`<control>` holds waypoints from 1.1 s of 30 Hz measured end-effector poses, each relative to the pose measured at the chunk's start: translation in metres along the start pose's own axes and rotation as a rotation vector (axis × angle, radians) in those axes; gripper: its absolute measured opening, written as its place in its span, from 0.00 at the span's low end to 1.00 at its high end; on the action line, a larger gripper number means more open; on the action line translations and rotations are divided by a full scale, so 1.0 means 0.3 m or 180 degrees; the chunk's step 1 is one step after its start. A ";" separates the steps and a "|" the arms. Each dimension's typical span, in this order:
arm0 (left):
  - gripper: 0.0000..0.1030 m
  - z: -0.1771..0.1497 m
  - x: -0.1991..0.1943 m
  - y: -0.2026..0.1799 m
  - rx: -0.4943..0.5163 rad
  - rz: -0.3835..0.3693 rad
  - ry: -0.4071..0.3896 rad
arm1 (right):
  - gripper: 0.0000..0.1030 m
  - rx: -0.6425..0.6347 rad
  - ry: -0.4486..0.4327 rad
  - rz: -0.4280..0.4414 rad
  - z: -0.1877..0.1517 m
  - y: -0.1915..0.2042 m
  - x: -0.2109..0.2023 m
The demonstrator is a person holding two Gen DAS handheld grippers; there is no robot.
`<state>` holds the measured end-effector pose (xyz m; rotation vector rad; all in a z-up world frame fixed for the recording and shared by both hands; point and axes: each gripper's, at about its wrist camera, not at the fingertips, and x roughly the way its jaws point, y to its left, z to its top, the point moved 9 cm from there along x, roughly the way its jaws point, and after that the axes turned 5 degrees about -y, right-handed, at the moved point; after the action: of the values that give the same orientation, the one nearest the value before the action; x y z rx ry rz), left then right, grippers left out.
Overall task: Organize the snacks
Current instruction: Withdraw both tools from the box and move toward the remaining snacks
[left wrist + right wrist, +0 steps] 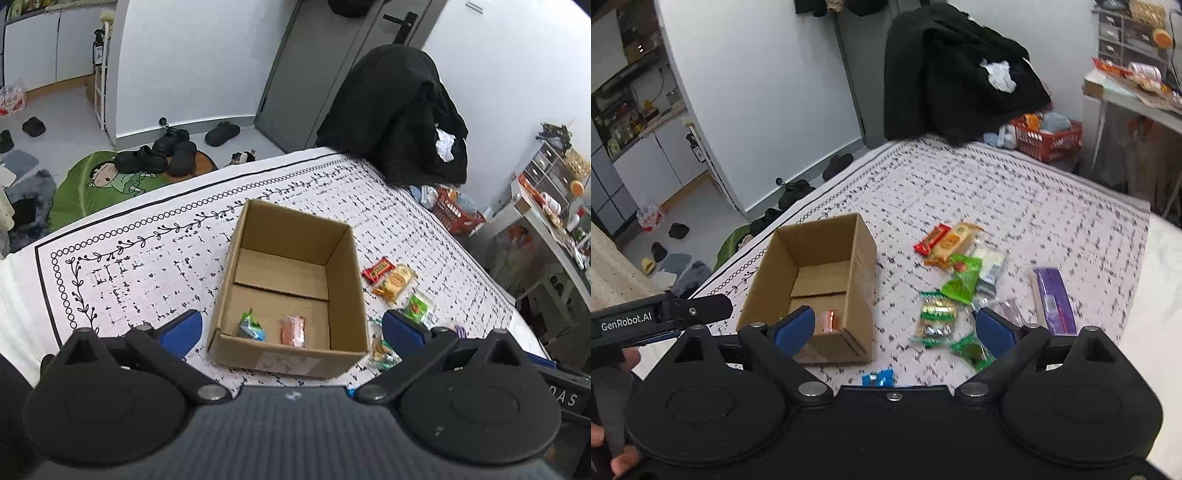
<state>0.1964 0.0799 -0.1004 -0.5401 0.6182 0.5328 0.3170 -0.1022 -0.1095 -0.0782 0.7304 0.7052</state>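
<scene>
Both grippers released, over box and snacks.
Left gripper [291, 328] and right gripper [895, 326] spread wide, empty; cardboard box [343, 266] holds two wrapped snacks [293, 329].

Even, bright indoor light, cool white; no hard shadows, only soft shade inside cardboard box [291, 280]. Strong fisheye bend: door and walls curve, corners go dark. Left wrist view sharp. Right wrist view motion-blurred, snack wrappers [945, 295] and patterned cloth [1015, 206] smeared. Slight glare on white wall at top right of left view.
</scene>
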 end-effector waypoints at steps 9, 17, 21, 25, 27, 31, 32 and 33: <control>1.00 -0.082 -0.019 -0.084 0.0055 -0.0030 0.0189 | 0.91 0.0042 -0.0003 -0.0068 -0.039 -0.115 -0.069; 1.00 -0.131 -0.032 -0.142 0.0087 -0.0004 0.0181 | 0.91 0.0107 0.0018 -0.0028 -0.080 -0.187 -0.092; 1.00 -0.159 -0.029 -0.177 0.0169 -0.0012 0.0174 | 0.91 0.0139 0.0015 -0.0009 -0.089 -0.221 -0.096; 1.00 -0.185 -0.025 -0.206 0.0200 -0.0026 0.0174 | 0.91 0.0137 0.0004 0.0016 -0.098 -0.254 -0.100; 0.99 -0.200 -0.022 -0.222 0.0216 -0.0036 0.0181 | 0.91 0.0161 -0.0019 -0.0008 -0.100 -0.277 -0.102; 0.99 -0.228 -0.010 -0.251 0.0277 -0.0042 0.0209 | 0.91 0.0179 -0.0052 0.0037 -0.106 -0.305 -0.100; 0.99 -0.233 -0.007 -0.257 0.0294 -0.0046 0.0208 | 0.91 0.0185 -0.0049 0.0038 -0.109 -0.314 -0.096; 0.99 -0.240 -0.003 -0.262 0.0310 -0.0043 0.0211 | 0.91 0.0196 -0.0046 0.0037 -0.112 -0.322 -0.093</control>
<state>0.2153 -0.0221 -0.1252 -0.4710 0.6997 0.4711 0.3420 -0.2023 -0.1335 -0.0126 0.7387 0.6930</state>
